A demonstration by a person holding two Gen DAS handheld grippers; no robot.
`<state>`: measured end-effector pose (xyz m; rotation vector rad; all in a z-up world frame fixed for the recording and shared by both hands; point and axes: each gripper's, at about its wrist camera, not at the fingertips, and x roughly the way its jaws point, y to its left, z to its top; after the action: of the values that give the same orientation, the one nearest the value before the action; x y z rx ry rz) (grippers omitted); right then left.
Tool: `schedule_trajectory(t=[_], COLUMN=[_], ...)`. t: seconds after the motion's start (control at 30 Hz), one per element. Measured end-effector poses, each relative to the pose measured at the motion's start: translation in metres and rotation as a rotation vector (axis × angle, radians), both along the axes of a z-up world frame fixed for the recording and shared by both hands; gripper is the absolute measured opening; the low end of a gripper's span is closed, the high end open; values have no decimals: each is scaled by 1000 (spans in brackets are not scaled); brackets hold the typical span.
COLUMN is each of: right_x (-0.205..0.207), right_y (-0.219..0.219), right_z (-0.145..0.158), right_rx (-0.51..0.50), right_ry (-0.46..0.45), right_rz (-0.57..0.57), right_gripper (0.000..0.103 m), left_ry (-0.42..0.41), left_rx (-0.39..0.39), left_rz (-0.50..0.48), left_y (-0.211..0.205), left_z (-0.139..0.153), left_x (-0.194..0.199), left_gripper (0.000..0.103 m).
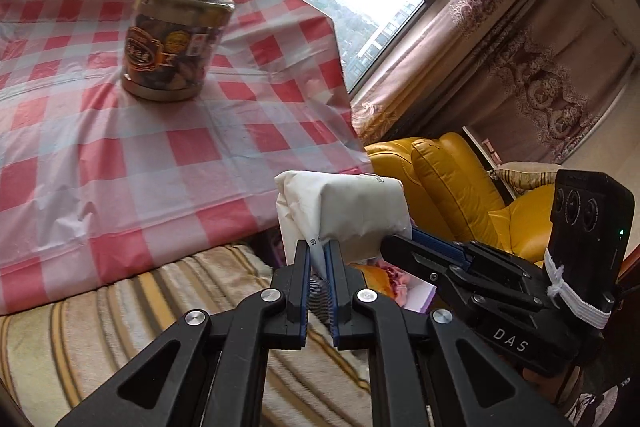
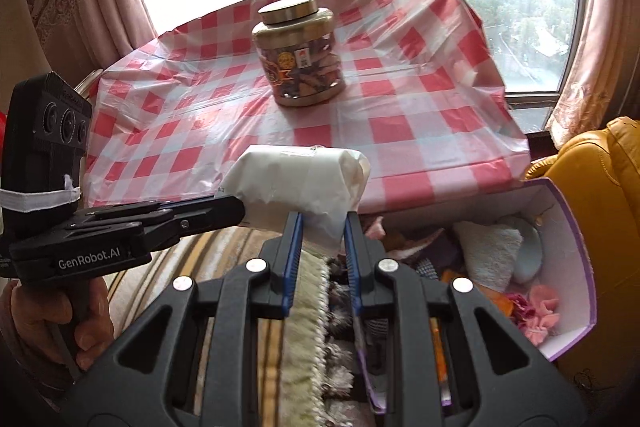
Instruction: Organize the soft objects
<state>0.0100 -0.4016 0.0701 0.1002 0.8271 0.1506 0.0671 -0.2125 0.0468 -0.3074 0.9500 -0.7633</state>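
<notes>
Both claws have hold of one thing: a soft white tissue pack (image 1: 352,211). The left claw (image 1: 318,255) is nearly closed, its blue-lined jaws pinching a thin fold of wrapper at the pack's lower near corner. The right claw (image 2: 322,227) stands a little wider, clamped on the bunched end of the same pack (image 2: 300,183), and in the left view it reaches in from the right side to that end (image 1: 400,243). The pack hangs in the air between them, clear of any surface, just in front of the near edge of the bench (image 2: 400,155) with its red-and-white checked plastic cover.

Below and to the right lies an open white box with purple trim (image 2: 576,247), tipped on its side against a yellow leather sofa (image 2: 600,179). It already holds a heap of soft things: a pale towel (image 2: 488,251), pink fluffy cloth (image 2: 540,311) and other fabrics too jumbled to name. A striped blanket (image 1: 120,307) lies under both claws.

On the bench only a gold-lidded jar of snacks (image 2: 300,59) stands, well back, and it is not soft.

My reading is that the sorting is well along, with most soft goods boxed; the tissue pack is still to be set down, whether in the box or on the bench I cannot tell
</notes>
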Motion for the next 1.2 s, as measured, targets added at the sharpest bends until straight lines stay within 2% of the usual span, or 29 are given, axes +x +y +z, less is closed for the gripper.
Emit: schedule_trajectory(t=[0.13,0.23,0.3,0.33,0.4,0.43,0.5,0.6,0.67,0.77,0.9,1.1,1.2], right_x=[-18,-24,-27,-29,-33,-35,-41,-50,-54,-59,-62,-61,-61], right_y=[-32,-53,-63,-66,-71,-72,-73,-74,-74,-75,-79,-79,-79], right_z=[0,-2,-5,-6,-9,-10,-11,-13,-15,-18,-21,-23,-23], right_rx=[-40,-65,-79,-86,-97,-104,-120,-133,-145,-161,-165,-164,-164], right_ry=[-5,5,13,15,19,23,30,40,47,55,66,70,70], right_rz=[-90,-156,-191,-204,-221,-226,-240,-263,-270,-280,-294,-294,-295], right_gripper=[24,25,30,33,49,52,55,62,62,63,64,65,65], left_ry=[42,53,67,70,78,86,105,142,115,95,97,109,115], left_rx=[-23,20,43,50,62,67,78,77,111,142,177,148,159], left_rz=[-29,-38,-32,-28,-31,-24,6,34,32,12,8,-2,1], left_y=[-37,-62,-71,-71,-72,-70,-65,-58,-59,-64,-68,-71,-74], left_z=[-4,-9,-13,-15,-18,-20,-25,-34,-33,-32,-35,-36,-37], left_x=[-6,-10,-13,-15,-20,-24,-32,-45,-54,-63,-63,-61,-61], left_gripper=[8,29,53,55,57,59,75,78,78,87,88,100,102])
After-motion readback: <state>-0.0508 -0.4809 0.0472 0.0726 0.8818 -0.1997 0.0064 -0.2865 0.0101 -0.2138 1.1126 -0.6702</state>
